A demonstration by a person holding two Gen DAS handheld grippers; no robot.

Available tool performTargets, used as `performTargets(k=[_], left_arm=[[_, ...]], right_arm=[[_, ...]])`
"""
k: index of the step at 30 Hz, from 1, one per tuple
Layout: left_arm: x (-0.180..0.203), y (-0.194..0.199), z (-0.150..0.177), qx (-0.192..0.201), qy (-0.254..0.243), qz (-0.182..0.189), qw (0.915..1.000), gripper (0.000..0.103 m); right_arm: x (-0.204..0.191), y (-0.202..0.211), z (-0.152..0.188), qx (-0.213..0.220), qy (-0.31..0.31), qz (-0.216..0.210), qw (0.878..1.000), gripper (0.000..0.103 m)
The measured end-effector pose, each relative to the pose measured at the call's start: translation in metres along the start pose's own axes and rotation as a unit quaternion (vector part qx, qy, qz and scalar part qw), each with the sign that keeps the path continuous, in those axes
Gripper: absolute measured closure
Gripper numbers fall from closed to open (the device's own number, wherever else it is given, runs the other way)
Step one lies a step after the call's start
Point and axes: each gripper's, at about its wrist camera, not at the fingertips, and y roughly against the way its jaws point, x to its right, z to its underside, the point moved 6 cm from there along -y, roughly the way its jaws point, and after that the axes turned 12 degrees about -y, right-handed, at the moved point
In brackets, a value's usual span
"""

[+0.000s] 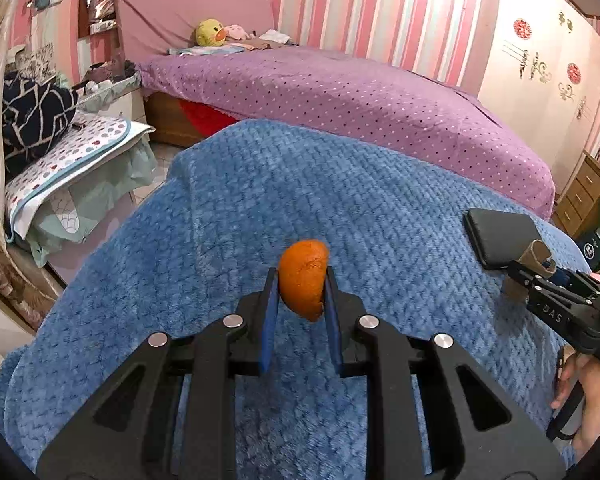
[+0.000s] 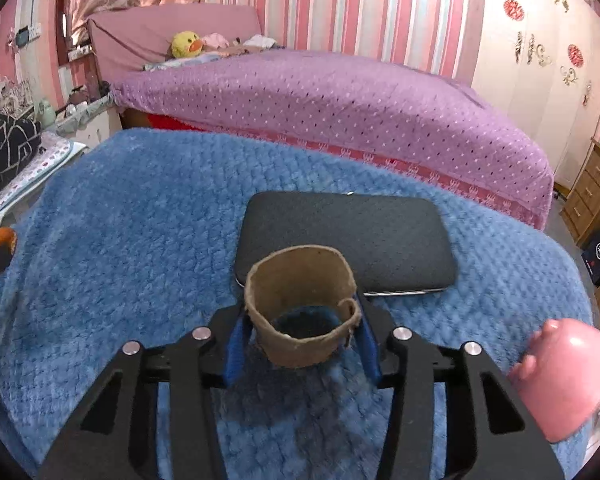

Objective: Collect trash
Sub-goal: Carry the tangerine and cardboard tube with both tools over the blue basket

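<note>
The left gripper (image 1: 302, 280) is clenched on a piece of orange peel (image 1: 303, 278), which stands between its blue pads with its long axis running up and down and its curved back bulging above the fingertips. The right gripper (image 2: 300, 330) grips a brown cardboard tube (image 2: 302, 312) squeezed across its width, open end tilted up toward the camera. Both loads hang just above the blue blanket (image 1: 220, 208). A black flat case (image 2: 346, 240) lies straight ahead of the right tool, just beyond the tube; from the left tool it sits well off to the right. A pink rounded object (image 2: 568, 376), cut off at the frame edge, sits close by the right tool's right side; whether it is a bin I cannot tell. No trash container shows in either view, so the direction of the drop-off cannot be judged.
</note>
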Motion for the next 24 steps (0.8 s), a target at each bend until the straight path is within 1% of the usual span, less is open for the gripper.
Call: performTargets(k=[6,10,16,20,24], left_arm=[[0.022,0.019,-0.001,0.012,-0.01,0.02,0.9997,0.083],[0.048,0.035,0.003,0.019,-0.028,0.037,0.9987,0.083],[0.102,0.059,0.02,0.021,-0.068,0.062,0.9955,0.083],[0.133,0.075,0.027,0.02,-0.075,0.092,0.9927,0.083],[0.162,0.09,0.035,0.029,-0.091,0.106,0.9898,0.083]], right_arm=[[0.024,0.058,0.002,0.037,-0.001,0.0,0.999,0.058],[0.05,0.101,0.01,0.05,-0.006,0.008,0.999,0.058],[0.106,0.155,0.039,0.056,-0.031,0.035,0.997,0.058],[0.146,0.185,0.064,0.057,-0.052,0.061,0.995,0.057],[0.185,0.207,0.086,0.057,-0.077,0.081,0.992,0.058]])
